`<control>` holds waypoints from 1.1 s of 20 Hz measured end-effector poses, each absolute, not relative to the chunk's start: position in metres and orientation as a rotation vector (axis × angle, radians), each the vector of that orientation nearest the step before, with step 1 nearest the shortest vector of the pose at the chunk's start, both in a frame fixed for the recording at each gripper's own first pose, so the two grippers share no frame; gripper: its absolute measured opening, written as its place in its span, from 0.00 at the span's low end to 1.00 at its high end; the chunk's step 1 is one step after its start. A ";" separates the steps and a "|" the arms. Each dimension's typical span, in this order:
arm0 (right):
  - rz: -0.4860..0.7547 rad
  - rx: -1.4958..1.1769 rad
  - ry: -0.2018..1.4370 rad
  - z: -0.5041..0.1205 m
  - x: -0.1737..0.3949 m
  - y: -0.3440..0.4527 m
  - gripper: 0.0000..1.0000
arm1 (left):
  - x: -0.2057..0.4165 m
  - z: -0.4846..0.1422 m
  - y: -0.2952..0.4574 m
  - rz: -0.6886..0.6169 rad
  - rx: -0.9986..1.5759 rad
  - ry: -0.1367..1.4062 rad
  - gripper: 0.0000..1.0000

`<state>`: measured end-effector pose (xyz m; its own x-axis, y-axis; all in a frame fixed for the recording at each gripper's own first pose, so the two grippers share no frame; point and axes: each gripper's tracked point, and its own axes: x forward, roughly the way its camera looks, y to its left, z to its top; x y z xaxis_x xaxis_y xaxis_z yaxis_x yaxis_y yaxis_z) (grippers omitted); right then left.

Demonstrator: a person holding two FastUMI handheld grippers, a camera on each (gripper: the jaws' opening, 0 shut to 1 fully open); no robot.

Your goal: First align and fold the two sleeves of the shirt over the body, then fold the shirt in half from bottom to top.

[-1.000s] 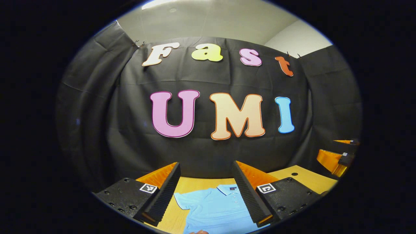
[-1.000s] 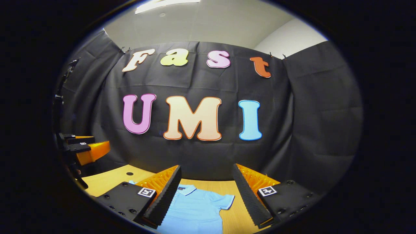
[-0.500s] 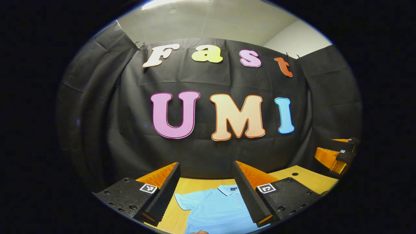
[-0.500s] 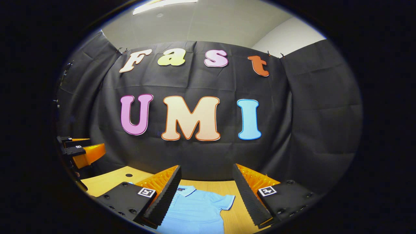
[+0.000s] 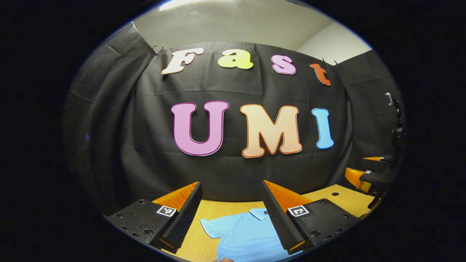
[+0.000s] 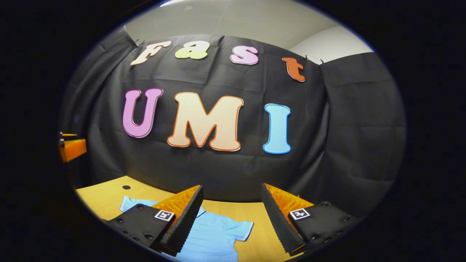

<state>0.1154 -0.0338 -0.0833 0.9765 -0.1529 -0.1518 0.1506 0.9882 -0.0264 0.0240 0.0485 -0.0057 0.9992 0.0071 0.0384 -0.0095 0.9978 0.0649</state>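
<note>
Below, wooden table (image 6: 109, 194), black-draped booth.

Wooden table, one shirt on it

The tan table (image 6: 105, 194) runs along the frame's bottom; a light blue shirt (image 6: 214, 236) lies flat on it at lower centre, sleeves spread.

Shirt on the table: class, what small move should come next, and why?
Probably lower both open grippers toward the sleeves. The light blue shirt lies flat on the wooden table, sleeves spread, and the left gripper and right gripper hover above it, holding nothing.
</note>
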 end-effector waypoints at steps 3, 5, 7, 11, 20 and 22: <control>-0.179 -0.021 0.224 -0.120 0.140 -0.043 0.99 | 0.029 -0.004 0.059 0.007 0.074 -0.043 0.94; -0.187 -0.026 0.275 -0.145 0.155 -0.045 0.99 | 0.035 -0.006 0.067 0.007 0.082 -0.040 0.95; -0.193 -0.031 0.327 -0.171 0.167 -0.048 0.99 | 0.039 -0.006 0.073 0.007 0.087 -0.039 0.95; -0.201 -0.014 0.438 -0.230 0.187 -0.052 0.99 | 0.047 -0.014 0.088 0.012 0.093 -0.027 0.95; -0.307 0.029 0.705 -0.360 0.207 -0.093 0.99 | 0.063 -0.038 0.109 0.032 0.092 0.032 0.95; -0.320 0.047 0.772 -0.386 0.204 -0.101 0.99 | 0.065 -0.042 0.110 0.033 0.092 0.037 0.95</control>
<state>0.2035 -0.1010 -0.3863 0.6709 -0.2673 -0.6917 0.3014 0.9506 -0.0750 0.0653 0.1101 -0.0419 0.9988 0.0346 -0.0351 -0.0313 0.9953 0.0920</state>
